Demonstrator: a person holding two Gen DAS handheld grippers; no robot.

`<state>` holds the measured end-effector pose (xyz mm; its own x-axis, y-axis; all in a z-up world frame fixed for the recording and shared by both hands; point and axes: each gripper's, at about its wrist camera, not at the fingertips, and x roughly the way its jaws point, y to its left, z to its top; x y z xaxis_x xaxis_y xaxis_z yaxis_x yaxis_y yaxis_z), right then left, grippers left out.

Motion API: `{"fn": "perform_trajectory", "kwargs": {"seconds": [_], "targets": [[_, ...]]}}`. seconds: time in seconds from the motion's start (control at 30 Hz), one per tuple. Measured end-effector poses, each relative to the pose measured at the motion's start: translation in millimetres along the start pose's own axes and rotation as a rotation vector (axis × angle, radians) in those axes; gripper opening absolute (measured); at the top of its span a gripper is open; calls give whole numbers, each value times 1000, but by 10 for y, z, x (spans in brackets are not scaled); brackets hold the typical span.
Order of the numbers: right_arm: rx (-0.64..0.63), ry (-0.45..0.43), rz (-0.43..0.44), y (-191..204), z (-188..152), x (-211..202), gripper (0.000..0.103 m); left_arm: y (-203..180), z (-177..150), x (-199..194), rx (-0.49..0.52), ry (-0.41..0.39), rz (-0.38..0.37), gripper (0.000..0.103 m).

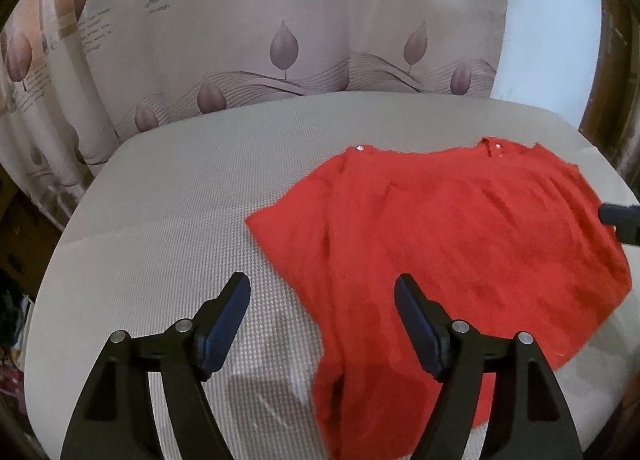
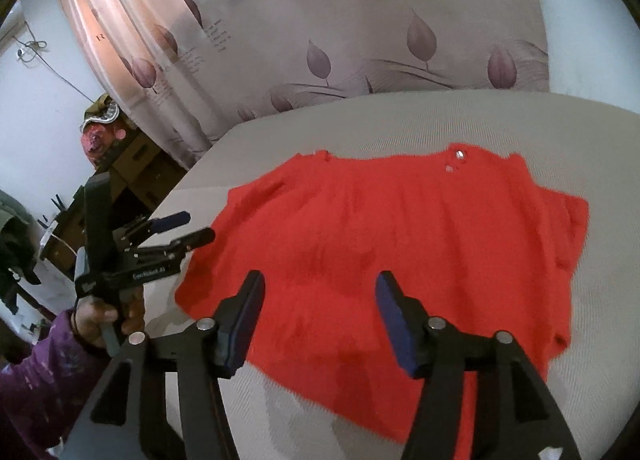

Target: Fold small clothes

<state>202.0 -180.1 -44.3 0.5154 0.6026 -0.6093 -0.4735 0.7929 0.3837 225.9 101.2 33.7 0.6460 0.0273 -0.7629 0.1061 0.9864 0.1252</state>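
Observation:
A small red garment lies spread flat on a beige textured table top, its far edge bearing shiny studs. My left gripper hovers open over the garment's near left part, with nothing between its fingers. In the right wrist view the same garment fills the middle. My right gripper stands open above its near edge, holding nothing. The left gripper shows there at the garment's left side, held by a hand in a purple sleeve. A dark tip of the right gripper pokes in at the far right.
A pale curtain with leaf prints and lettering hangs behind the table. Cardboard boxes and clutter stand off the table's left side, by a white wall. The table's rounded edge curves along the left.

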Motion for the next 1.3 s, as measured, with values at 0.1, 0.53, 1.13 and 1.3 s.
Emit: {"fn": "perform_trajectory", "kwargs": {"seconds": [0.1,0.53,1.13,1.3], "targets": [[-23,-16,-15,25,105,91,56,16,11,54,-2,11,0,75],[-1,2,-7,62,335,572,29,629,7,367,-289,125,-306,75],[86,63,45,-68,432,1112,29,789,217,886,-393,170,-756,75],[100,59,59,-102,419,1140,31,593,290,856,-260,154,-620,41]]}}
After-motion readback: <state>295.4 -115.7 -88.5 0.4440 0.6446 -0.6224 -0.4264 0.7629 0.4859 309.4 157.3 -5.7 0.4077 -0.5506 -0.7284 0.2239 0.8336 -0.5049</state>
